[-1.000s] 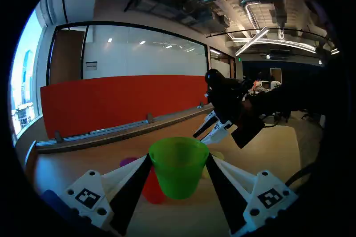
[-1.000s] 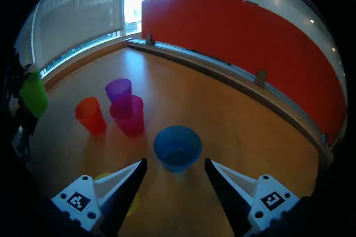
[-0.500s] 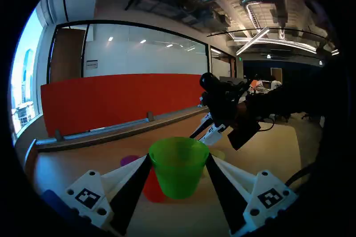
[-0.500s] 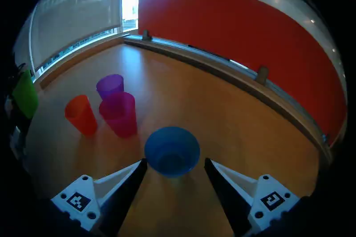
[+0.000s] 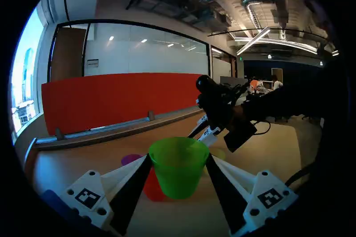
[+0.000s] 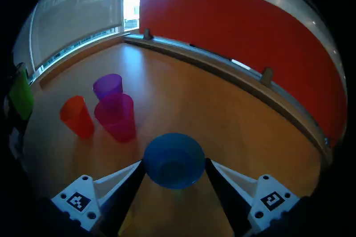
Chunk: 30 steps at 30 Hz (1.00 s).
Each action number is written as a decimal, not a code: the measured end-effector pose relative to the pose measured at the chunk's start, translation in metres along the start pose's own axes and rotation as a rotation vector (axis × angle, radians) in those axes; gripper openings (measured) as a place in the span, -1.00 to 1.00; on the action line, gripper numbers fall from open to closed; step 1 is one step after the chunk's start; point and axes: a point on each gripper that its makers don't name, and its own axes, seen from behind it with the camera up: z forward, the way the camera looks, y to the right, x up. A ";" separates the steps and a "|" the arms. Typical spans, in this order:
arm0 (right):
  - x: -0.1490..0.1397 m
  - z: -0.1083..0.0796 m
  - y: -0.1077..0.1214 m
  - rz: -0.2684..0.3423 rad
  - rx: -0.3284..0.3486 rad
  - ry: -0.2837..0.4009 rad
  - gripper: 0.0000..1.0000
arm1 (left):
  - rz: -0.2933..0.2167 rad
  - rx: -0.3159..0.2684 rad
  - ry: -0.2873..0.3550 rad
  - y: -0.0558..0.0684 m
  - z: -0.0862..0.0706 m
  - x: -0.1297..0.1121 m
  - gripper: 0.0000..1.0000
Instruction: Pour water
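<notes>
Two claws, each with a cup. The left claw (image 5: 178, 159) is clamped on a green cup (image 5: 179, 170), one finger against each side of its wall, and holds it upright, mouth up, clear above the worktop (image 5: 276, 148). Behind and below the green cup stand an orange cup (image 5: 153, 190) and, farther back, a purple cup (image 5: 130, 159) of which just the rim shows.

Farther off in the left gripper view, the right claw (image 5: 204, 132) points down at the worktop, held by a hand (image 5: 238, 114) in a dark sleeve.

In the right gripper view, the right claw (image 6: 174, 161) sits low over the worktop with its fingers spread wide on either side of a blue cup (image 6: 173, 168). The blue cup stands upright, its rim just meeting both fingers' inner edges; whether they squeeze it cannot be told. Beyond it, to the left, stand a magenta cup (image 6: 116, 119), the orange cup (image 6: 76, 116) just beside it on its left, and the purple cup (image 6: 108, 86) just behind the magenta one. The green cup (image 6: 20, 97) shows at the far left edge, raised off the worktop. A red partition (image 6: 249, 37) runs along the worktop's far edge.
</notes>
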 end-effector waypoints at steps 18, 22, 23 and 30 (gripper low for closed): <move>0.002 0.002 -0.002 -0.015 0.002 0.030 0.88 | -0.005 0.002 0.001 -0.003 0.002 -0.003 0.73; 0.003 0.003 -0.001 -0.009 0.001 0.040 0.86 | -0.008 0.002 0.000 -0.004 0.003 -0.004 0.73; 0.003 0.003 -0.001 -0.009 0.001 0.043 0.86 | -0.009 0.003 0.000 -0.004 0.003 -0.004 0.73; 0.003 0.002 0.000 -0.018 -0.005 0.054 0.85 | -0.005 0.003 -0.001 -0.003 0.004 -0.003 0.73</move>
